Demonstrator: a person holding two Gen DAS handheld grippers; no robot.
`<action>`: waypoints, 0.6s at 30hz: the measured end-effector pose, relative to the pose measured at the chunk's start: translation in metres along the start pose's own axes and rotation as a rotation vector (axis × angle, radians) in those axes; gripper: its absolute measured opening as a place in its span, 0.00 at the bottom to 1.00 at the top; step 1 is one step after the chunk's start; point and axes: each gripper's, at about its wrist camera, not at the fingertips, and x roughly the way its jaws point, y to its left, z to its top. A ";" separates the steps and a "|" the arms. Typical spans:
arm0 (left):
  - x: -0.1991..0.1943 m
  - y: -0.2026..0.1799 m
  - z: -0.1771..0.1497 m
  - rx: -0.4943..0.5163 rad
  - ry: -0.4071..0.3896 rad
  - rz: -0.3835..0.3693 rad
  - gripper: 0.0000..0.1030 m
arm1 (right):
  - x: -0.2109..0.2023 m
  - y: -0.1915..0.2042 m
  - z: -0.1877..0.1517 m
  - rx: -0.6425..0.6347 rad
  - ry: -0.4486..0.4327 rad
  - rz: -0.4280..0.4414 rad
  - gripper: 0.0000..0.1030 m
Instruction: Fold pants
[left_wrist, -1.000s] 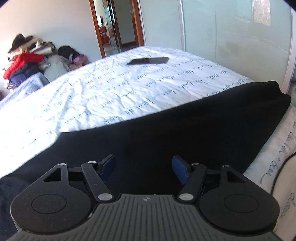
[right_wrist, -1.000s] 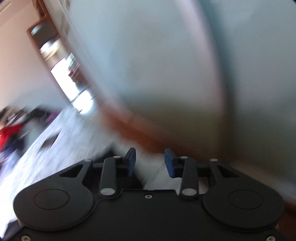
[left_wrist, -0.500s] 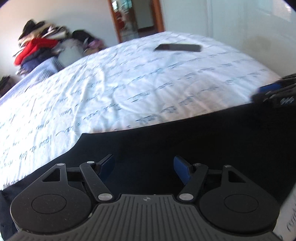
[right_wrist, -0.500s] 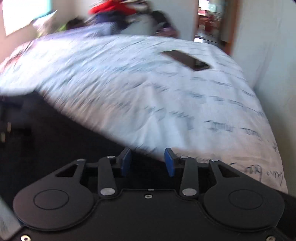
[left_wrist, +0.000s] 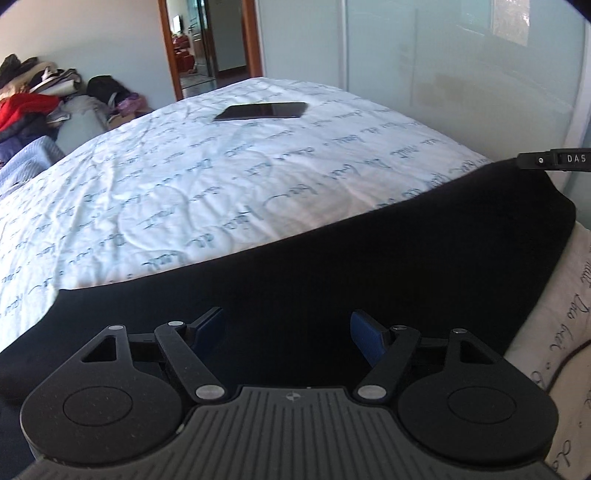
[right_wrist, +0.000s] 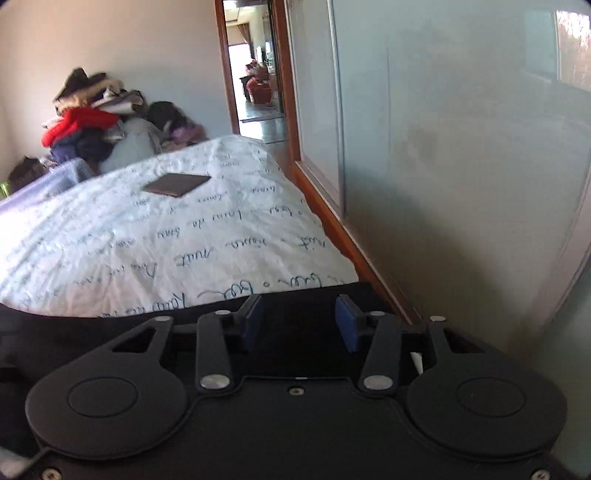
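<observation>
The black pants (left_wrist: 369, 266) lie flat across the near side of the bed, reaching to its right edge. My left gripper (left_wrist: 286, 332) is open and empty, low over the middle of the black cloth. My right gripper (right_wrist: 299, 319) is open and empty, over the right end of the pants (right_wrist: 306, 299) by the bed's edge. Part of the right gripper's body shows at the far right of the left wrist view (left_wrist: 554, 160).
The bed has a white cover with blue script (left_wrist: 184, 177). A dark phone (left_wrist: 262, 110) lies on its far part. A pile of clothes (right_wrist: 85, 125) stands at the back left. A frosted glass wardrobe door (right_wrist: 461, 147) runs along the right. An open doorway (right_wrist: 255, 66) is behind.
The right gripper has swung round from the left and now faces along the bed's right edge, with its jaws wider apart. The left gripper has pulled back a little and stays open.
</observation>
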 end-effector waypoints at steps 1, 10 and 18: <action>0.001 -0.005 0.000 0.002 0.000 -0.008 0.75 | 0.004 0.004 0.000 -0.035 0.031 0.045 0.47; 0.013 -0.029 -0.002 0.041 -0.006 0.016 0.83 | -0.009 -0.038 -0.011 0.168 -0.156 -0.241 0.72; -0.008 -0.046 -0.001 0.085 -0.090 0.037 0.85 | -0.042 -0.092 -0.078 0.795 -0.095 0.123 0.77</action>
